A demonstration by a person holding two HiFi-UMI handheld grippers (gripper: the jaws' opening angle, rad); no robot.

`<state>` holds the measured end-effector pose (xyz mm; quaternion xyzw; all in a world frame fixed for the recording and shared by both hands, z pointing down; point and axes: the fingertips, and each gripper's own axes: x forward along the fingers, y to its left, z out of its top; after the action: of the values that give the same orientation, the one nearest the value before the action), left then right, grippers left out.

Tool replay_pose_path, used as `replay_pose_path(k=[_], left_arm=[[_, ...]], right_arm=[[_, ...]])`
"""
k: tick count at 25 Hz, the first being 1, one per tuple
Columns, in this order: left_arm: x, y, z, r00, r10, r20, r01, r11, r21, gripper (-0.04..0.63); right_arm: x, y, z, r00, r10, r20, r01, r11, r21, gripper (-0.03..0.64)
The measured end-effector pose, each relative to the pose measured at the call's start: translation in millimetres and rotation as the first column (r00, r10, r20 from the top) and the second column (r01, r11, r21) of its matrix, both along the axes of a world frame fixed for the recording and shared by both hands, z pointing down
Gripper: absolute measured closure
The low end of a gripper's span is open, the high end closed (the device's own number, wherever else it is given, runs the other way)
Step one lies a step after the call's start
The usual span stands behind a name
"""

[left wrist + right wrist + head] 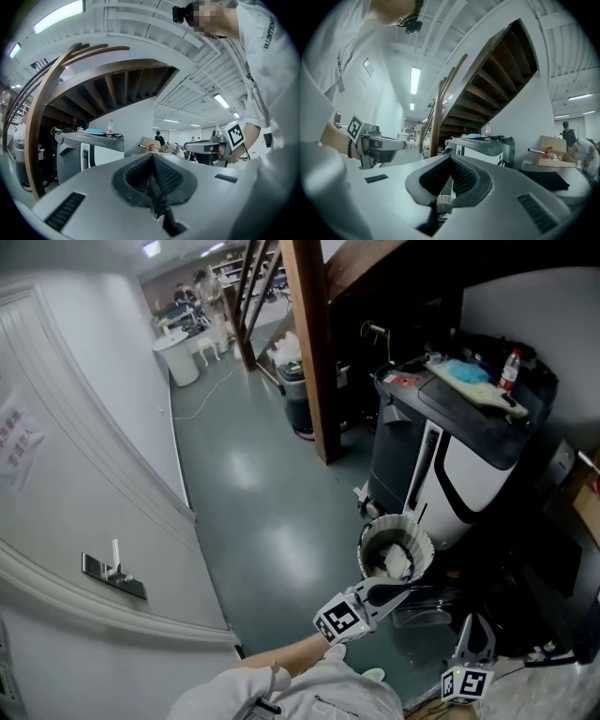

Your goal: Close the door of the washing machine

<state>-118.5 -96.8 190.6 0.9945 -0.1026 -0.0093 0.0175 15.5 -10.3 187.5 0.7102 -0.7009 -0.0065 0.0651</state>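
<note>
Both left gripper and right gripper jaws pressed together, washing machine grey and white, bottle on top

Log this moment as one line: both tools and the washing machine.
left tool: shut, empty | right tool: shut, empty | washing machine: ahead, neither tool touching it | door: state unclear

Right gripper cut at btm edge; bkgd people tiny.

The left gripper and right gripper are matte grey with black ribbed pads. Each bears a black-and-white marker cube. The person's sleeve is white.
</note>
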Motion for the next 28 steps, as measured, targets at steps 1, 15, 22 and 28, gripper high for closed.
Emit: replay_pose_path(k=[1, 15, 22, 28], left_arm=[[6, 3, 2, 1.000, -0.003, 0.005, 0.003, 1.000, -0.001, 0.597], [70, 22, 105, 0.993, -0.053, 0.108, 0.069, 0.986, -0.153, 0.597], [66, 10, 151, 0.987, 0.006, 0.163, 0.014, 0.993, -0.118, 0.597], [67, -12, 208, 0.975, 0.045, 0.216, -0.012, 0.988, -0.151, 0.596]], right_arm=[[5, 0, 3, 1.000, -0.003, -0.007, 0.003, 1.000, 0.001, 0.606], [18, 13, 127, 0.987, -0.139, 0.074, 0.147, 0.982, -0.117, 0.606], [-7, 9, 184, 0.983, -0.164, 0.084, 0.178, 0.964, -0.199, 0.606], [-8, -2, 233, 0.983, -0.095, 0.159, 0.133, 0.959, -0.252, 0.606]])
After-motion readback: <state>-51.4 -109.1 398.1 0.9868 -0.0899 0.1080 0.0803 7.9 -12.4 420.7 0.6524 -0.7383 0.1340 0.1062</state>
